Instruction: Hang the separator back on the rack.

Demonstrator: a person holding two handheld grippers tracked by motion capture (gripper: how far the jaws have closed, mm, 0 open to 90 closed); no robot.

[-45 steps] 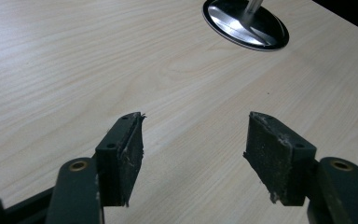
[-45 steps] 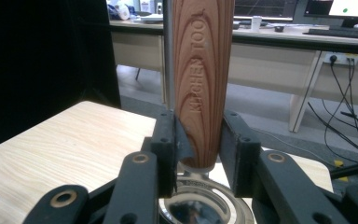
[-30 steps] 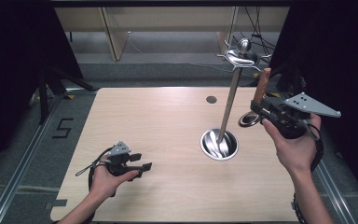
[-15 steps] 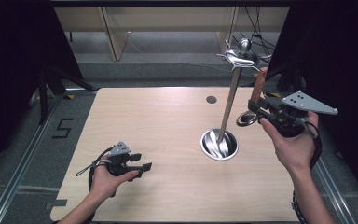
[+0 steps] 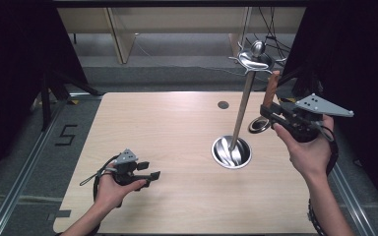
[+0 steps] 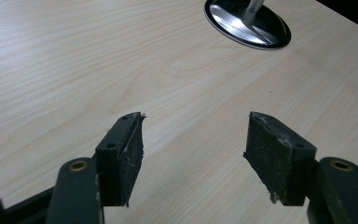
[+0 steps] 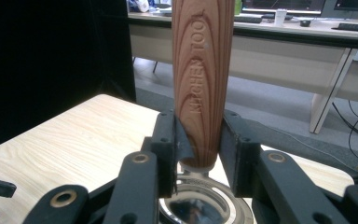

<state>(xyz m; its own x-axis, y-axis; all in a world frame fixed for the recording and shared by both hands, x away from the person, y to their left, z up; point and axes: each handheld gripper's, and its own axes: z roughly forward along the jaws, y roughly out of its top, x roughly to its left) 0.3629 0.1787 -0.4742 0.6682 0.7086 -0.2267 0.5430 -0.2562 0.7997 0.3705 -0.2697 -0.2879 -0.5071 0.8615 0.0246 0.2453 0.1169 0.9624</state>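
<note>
A kitchen tool with a wooden handle (image 5: 271, 89) and a round metal head (image 5: 259, 125) stands upright over the table's right side. My right gripper (image 5: 270, 110) is shut on the handle's lower end. In the right gripper view the handle (image 7: 200, 79), engraved "KITCHEN TOO...", rises between the jaws of my right gripper (image 7: 198, 149), with the shiny head (image 7: 198, 207) just below. A metal utensil stand has a round base (image 5: 231, 151), a tall pole (image 5: 241, 110) and hooks on top (image 5: 252, 60), left of the tool. My left gripper (image 5: 145, 176) is open and holds nothing; its pads (image 6: 130, 154) stand wide apart.
The wooden table (image 5: 167, 128) has a dark round grommet (image 5: 223, 104) near its far edge. The stand's base (image 6: 247, 25) lies ahead of the left gripper. Desks and cables stand on the floor behind the table. Dark curtains flank both sides.
My right gripper has shifted slightly left with the tool. The left hand has stayed where it was.
</note>
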